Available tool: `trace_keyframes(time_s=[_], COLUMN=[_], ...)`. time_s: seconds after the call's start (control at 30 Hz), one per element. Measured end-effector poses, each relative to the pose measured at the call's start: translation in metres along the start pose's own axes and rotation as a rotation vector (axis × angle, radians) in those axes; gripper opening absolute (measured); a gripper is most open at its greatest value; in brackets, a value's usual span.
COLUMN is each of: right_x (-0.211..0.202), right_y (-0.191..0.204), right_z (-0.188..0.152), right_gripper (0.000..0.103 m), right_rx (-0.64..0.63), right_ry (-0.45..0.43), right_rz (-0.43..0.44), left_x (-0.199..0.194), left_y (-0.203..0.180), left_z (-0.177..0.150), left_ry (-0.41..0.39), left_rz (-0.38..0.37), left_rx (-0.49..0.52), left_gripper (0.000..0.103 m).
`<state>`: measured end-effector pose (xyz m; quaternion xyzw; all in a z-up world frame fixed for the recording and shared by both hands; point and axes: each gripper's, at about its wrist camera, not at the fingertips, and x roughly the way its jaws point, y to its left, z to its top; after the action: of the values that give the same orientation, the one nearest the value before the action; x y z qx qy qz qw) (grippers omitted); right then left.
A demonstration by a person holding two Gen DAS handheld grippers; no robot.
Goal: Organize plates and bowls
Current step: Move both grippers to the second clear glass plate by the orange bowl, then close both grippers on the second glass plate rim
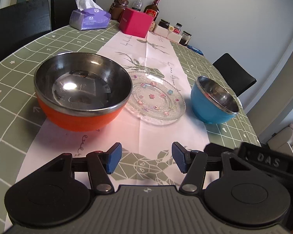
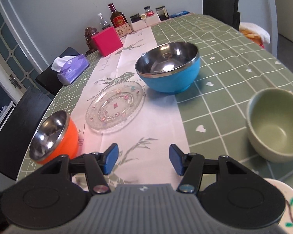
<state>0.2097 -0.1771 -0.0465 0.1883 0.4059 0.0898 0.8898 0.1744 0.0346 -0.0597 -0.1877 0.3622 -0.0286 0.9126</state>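
Observation:
An orange steel-lined bowl [image 1: 82, 91] [image 2: 52, 136] stands at the left on the white runner. A clear glass plate [image 1: 156, 95] [image 2: 115, 107] with small coloured flowers lies beside it. A blue steel-lined bowl [image 1: 213, 99] [image 2: 169, 67] stands to the right. A green ceramic bowl [image 2: 275, 122] and the edge of a white bowl with a leaf pattern [image 2: 289, 206] show in the right wrist view. My left gripper [image 1: 144, 159] is open and empty above the runner. My right gripper [image 2: 143, 159] is open and empty; its body shows in the left view [image 1: 267, 159].
A pink box [image 1: 135, 22] [image 2: 106, 41], a purple tissue pack [image 1: 89, 18] [image 2: 72, 70], bottles and jars [image 1: 152, 6] [image 2: 118, 18] stand along the wall. Black chairs [image 1: 19, 25] [image 2: 220, 5] surround the green checked tablecloth [image 2: 224, 44].

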Motion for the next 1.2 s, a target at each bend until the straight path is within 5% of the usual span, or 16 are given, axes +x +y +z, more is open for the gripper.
trace_keyframes(time_s=[0.6, 0.67, 0.73, 1.2], right_x=[0.093, 0.097, 0.100, 0.051], right_y=[0.009, 0.010, 0.012, -0.005], right_z=[0.056, 0.057, 0.056, 0.021], right_gripper=[0.048, 0.039, 0.019, 0.006], right_rx=[0.091, 0.100, 0.104, 0.091], right_ry=[0.109, 0.114, 0.120, 0.082], right_rz=[0.037, 0.046, 0.044, 0.019], left_x=[0.041, 0.041, 0.040, 0.014], left_y=[-0.005, -0.005, -0.004, 0.013], left_z=[0.013, 0.013, 0.013, -0.003], left_ry=[0.051, 0.051, 0.052, 0.049], left_rz=[0.027, 0.024, 0.022, -0.002], left_rx=[0.039, 0.042, 0.038, -0.021], left_gripper=[0.068, 0.068, 0.068, 0.068])
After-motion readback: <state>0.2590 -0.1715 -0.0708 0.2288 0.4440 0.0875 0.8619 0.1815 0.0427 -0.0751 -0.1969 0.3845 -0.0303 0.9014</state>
